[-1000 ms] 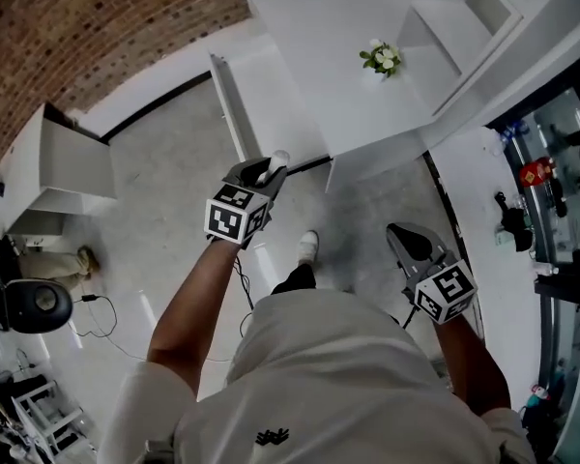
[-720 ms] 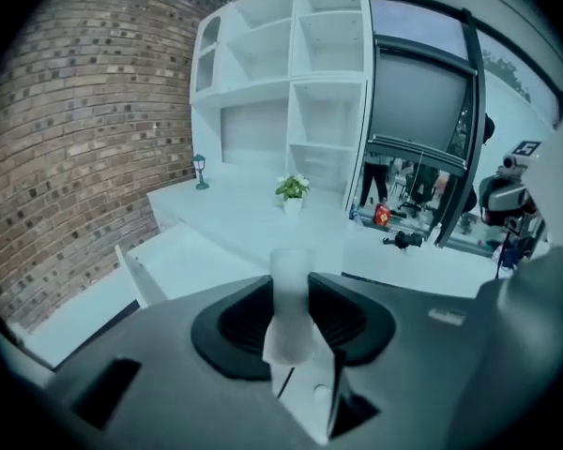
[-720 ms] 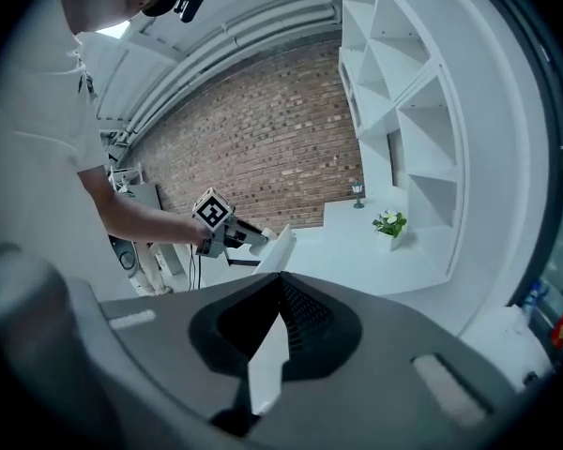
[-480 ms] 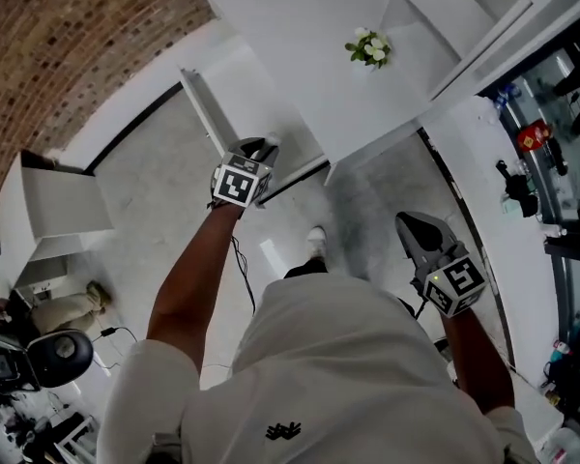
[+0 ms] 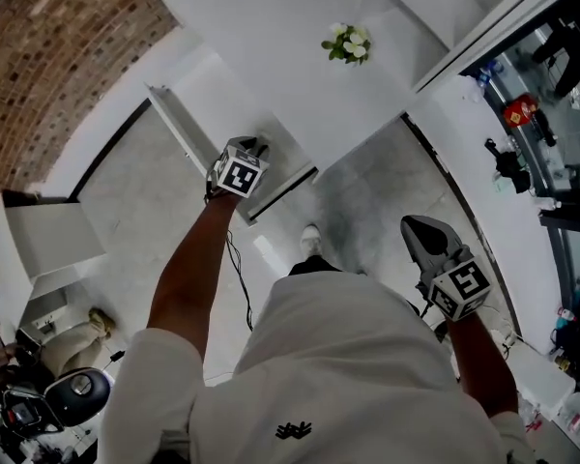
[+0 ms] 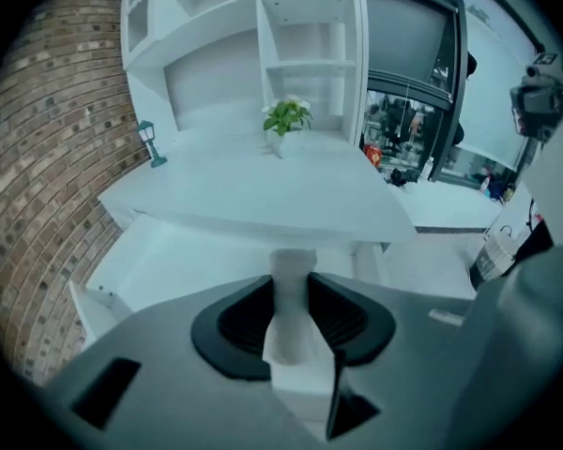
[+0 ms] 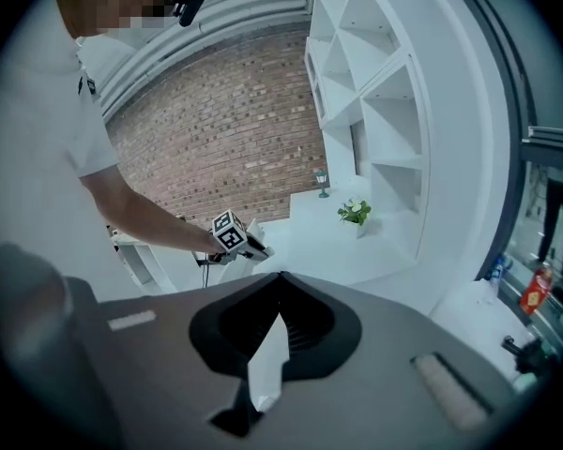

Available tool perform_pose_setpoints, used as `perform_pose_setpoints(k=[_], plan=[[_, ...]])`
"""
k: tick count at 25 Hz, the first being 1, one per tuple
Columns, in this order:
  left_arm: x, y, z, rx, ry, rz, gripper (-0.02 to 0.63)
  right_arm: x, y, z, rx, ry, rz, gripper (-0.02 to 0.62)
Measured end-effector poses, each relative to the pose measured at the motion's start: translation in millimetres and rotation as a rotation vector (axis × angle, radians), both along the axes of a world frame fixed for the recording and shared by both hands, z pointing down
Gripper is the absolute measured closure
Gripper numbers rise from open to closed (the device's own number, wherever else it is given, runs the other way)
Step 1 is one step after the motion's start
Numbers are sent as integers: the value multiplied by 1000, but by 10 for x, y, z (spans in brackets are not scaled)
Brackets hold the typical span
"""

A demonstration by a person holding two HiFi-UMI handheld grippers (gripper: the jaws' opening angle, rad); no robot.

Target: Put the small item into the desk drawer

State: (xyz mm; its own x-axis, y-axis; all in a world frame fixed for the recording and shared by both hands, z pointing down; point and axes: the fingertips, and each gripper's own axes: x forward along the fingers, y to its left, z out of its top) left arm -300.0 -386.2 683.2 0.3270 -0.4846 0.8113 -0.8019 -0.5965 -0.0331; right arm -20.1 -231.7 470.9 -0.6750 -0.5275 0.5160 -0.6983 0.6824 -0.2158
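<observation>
My left gripper (image 5: 254,148) is shut on a small white item (image 6: 291,284) that stands up between the black pads. It hangs over the near front edge of the open white desk drawer (image 5: 208,100), below the white desk top (image 5: 280,27). In the left gripper view the drawer (image 6: 178,261) lies just ahead and below. The right gripper view shows the left gripper (image 7: 247,244) from the side with the item (image 7: 261,250) poking out. My right gripper (image 5: 418,230) hangs low at the right over the floor, its jaws together with nothing held.
A potted plant (image 5: 346,43) and a small blue lamp (image 6: 151,144) stand on the desk. White shelving (image 5: 435,8) rises behind it. A white cabinet (image 5: 53,240) sits on the floor at left. A cable (image 5: 240,278) and the person's shoe (image 5: 311,237) lie below.
My left gripper has reached forward with the item, from beside the drawer's near corner to over its front edge. The right gripper has stayed low at the right.
</observation>
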Motion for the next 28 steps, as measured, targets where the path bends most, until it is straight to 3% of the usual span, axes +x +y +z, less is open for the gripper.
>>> perform_pose_setpoints(k=[10,20,28], plan=[[35,-115,746,-115,-138,99,480,91,-126,85,-31,39,46,584],[93,-80,1217,-190,-197,111,479,229,-139,166,-78,84,59,584],[92,-105,1337,-194,-221,123,474,289,-159,202,-85,95,68,584]])
